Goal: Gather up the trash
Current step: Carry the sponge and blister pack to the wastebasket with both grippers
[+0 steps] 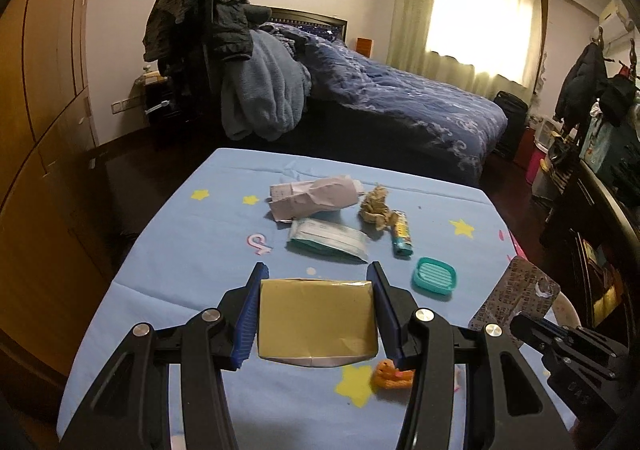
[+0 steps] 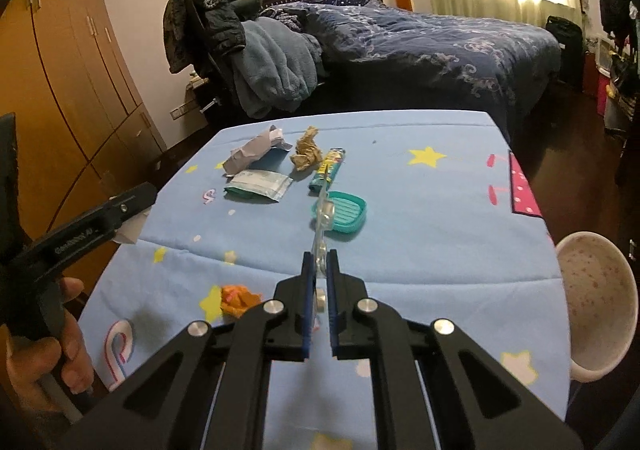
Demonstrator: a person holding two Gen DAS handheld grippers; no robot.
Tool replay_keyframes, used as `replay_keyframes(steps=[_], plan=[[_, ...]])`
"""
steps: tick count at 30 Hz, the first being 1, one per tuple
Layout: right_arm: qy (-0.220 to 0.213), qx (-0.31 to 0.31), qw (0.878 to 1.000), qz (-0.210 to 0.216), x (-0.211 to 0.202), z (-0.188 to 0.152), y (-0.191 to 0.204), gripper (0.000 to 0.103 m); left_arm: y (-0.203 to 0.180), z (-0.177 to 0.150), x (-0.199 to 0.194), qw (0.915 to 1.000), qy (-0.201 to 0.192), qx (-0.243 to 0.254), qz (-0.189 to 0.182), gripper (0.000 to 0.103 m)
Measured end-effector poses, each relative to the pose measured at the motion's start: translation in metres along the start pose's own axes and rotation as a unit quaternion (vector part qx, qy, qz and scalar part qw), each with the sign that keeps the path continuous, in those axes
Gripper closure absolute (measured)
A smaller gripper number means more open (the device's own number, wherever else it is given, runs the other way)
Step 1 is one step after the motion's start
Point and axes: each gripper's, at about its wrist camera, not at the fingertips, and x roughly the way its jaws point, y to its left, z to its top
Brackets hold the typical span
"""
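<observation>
The left gripper (image 1: pixel 318 278) holds a yellow-brown box (image 1: pixel 316 316) low in the middle of the left wrist view, with its blue pads (image 1: pixel 246 324) pressed on the two sides of the box. The box hangs over a table with a light blue cloth (image 1: pixel 192 262) that has yellow stars on it. The right gripper (image 2: pixel 320 260) sits in the lower middle of the right wrist view, and its jaws are squeezed tight on a flat silver pill sheet (image 2: pixel 322 218) that sticks up edge-on from between them. In the left wrist view the same sheet shows its printed face at the right edge of the frame. More trash lies on the cloth in the middle of both views: a crumpled grey paper wrapper (image 1: pixel 316 196), a white and green packet (image 1: pixel 326 240) just below it, a brown paper wad (image 1: pixel 374 206) to the right, and a small teal tube (image 1: pixel 401 236) next to the wad. A teal soap dish (image 1: pixel 435 275) lies near the tube, closer to the camera. A small orange scrap (image 2: pixel 238 300) lies on a yellow star near the lower left of the right wrist view. A white bin with small spots (image 2: pixel 596 306) stands just off the right edge of the table. A hand (image 2: pixel 44 350) at the lower left of the right wrist view grips the handle of the left gripper. A bed with a dark blue cover (image 1: pixel 400 98) fills the space behind the table.
</observation>
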Motion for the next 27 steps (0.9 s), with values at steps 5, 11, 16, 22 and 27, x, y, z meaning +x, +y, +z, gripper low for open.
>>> replay_keyframes(steps=[5, 11, 16, 22, 27], plan=[[-0.006, 0.001, 1.0, -0.022, -0.006, -0.006, -0.008, 0.095, -0.013, -0.003, -0.004, 0.9999, 0.002, 0.01, -0.003, 0.052], [-0.018, 0.001, 0.999, -0.044, -0.016, -0.012, -0.019, 0.095, -0.033, -0.005, -0.007, 0.9996, 0.004, 0.027, -0.01, 0.052], [-0.025, 0.007, 0.998, -0.055, -0.025, -0.016, -0.03, 0.095, -0.054, -0.006, -0.011, 0.9989, 0.001, 0.044, -0.017, 0.052], [-0.03, 0.016, 0.998, -0.062, -0.033, -0.019, -0.042, 0.095, -0.073, -0.007, -0.015, 0.9978, -0.001, 0.061, -0.025, 0.052], [-0.034, 0.022, 0.997, -0.069, -0.041, -0.022, -0.051, 0.095, -0.087, -0.007, -0.017, 0.9968, -0.003, 0.073, -0.032, 0.052]])
